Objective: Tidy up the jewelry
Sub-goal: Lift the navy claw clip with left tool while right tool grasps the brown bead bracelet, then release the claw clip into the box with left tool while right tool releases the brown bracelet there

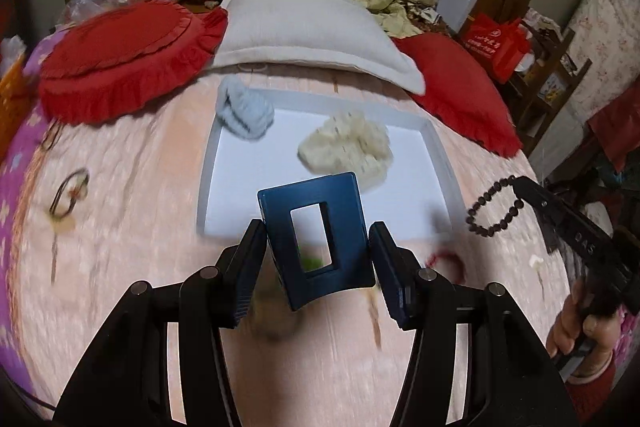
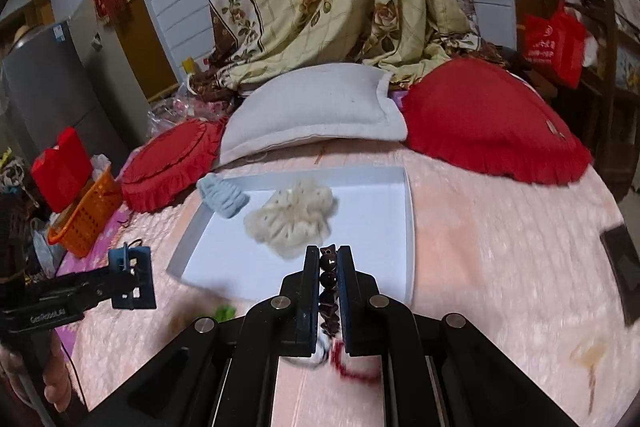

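**Both grippers loaded above the bed**

Your left gripper point(image 1: 318, 247) holds a dark blue hair clip point(image 1: 316, 231), a rectangular claw with an open window through its middle. The pads press its two sides, and it stands upright and slightly tilted between them. Your right gripper point(image 2: 329, 279) is closed narrowly on a bead bracelet point(image 2: 329, 291): dark brown round beads stacked in a line between the pads.

Both tools hang over the pink bedspread point(image 1: 120, 227), near the front edge of the white tray point(image 1: 434, 135). The left points toward the tray's near rim; the right sits just at its near right corner. Inside the tray lie a pale blue scrunchie point(image 1: 245, 115) at the far left and a cream scrunchie point(image 1: 348, 147) near the middle, apart from each other.

The left view shows what the right cannot: the bracelet point(image 1: 494, 207) hangs as a full loop from the right gripper's tip, and your hand point(image 1: 580, 323) grips that handle. It also shows a hair tie point(image 1: 70, 193) lying on the bedspread far left. The right view shows the clip point(image 2: 132, 277) side-on in the left tool, a red cord bracelet point(image 2: 352, 363) blurred on the bedspread under the right fingers, and something green point(image 2: 226, 313) beside it, too smeared to name.
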